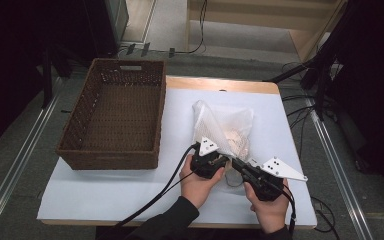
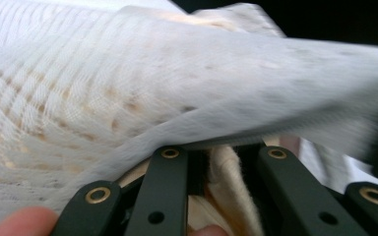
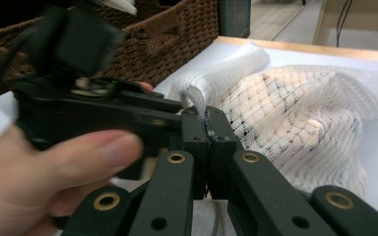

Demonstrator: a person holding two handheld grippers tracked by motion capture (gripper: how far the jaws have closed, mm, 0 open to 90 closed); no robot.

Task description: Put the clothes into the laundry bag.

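Note:
A white mesh bag [image 1: 225, 125] with pale cream cloth inside lies on the white table, its near edge lifted. My right gripper [image 1: 235, 163] is shut on that edge; in the right gripper view its jaws [image 3: 207, 125] pinch the bag's hem [image 3: 197, 96]. My left gripper [image 1: 223, 159] meets the bag just beside it, coming from the left. In the left gripper view the mesh [image 2: 128, 88] drapes over the jaw tips [image 2: 221, 147], and cream fabric sits squeezed in the narrow gap between them. The left gripper [image 3: 179, 109] and its hand loom close in the right gripper view.
A brown wicker basket [image 1: 110, 155], with nothing inside it, stands at the table's left, its wall close behind the left hand [image 3: 177, 39]. Bare white tabletop [image 1: 105, 190] runs along the front left. Cables trail from both grippers over the front edge.

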